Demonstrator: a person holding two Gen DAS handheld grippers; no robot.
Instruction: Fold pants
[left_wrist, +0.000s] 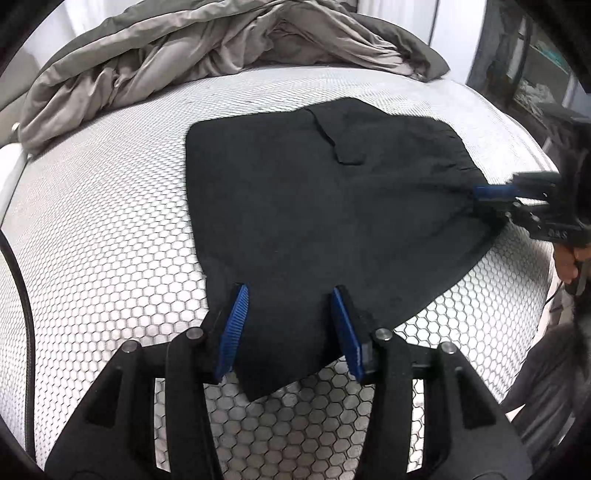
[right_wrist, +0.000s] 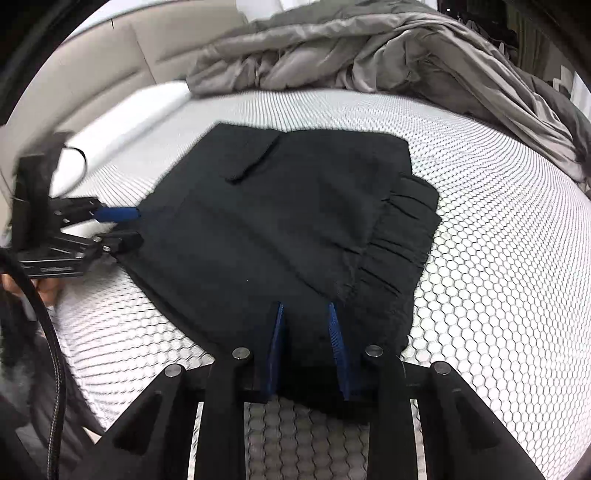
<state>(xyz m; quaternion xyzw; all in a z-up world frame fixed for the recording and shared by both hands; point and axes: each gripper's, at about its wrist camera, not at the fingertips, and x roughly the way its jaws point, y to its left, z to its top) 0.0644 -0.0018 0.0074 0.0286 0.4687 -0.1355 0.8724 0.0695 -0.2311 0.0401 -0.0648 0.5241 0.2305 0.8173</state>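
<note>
Left wrist view: the black pants lie folded into a flat, compact shape on the bed, a pocket flap showing near the far edge. The left gripper stands wide open, its blue pads straddling the near corner of the cloth without pinching it. The right gripper is also parted, less widely, over the hem beside the gathered waistband. Beneath is a honeycomb-patterned mattress cover, with a rumpled grey duvet behind.

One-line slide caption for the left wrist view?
Left tool open over the folded black pants on the honeycomb mattress.
</note>
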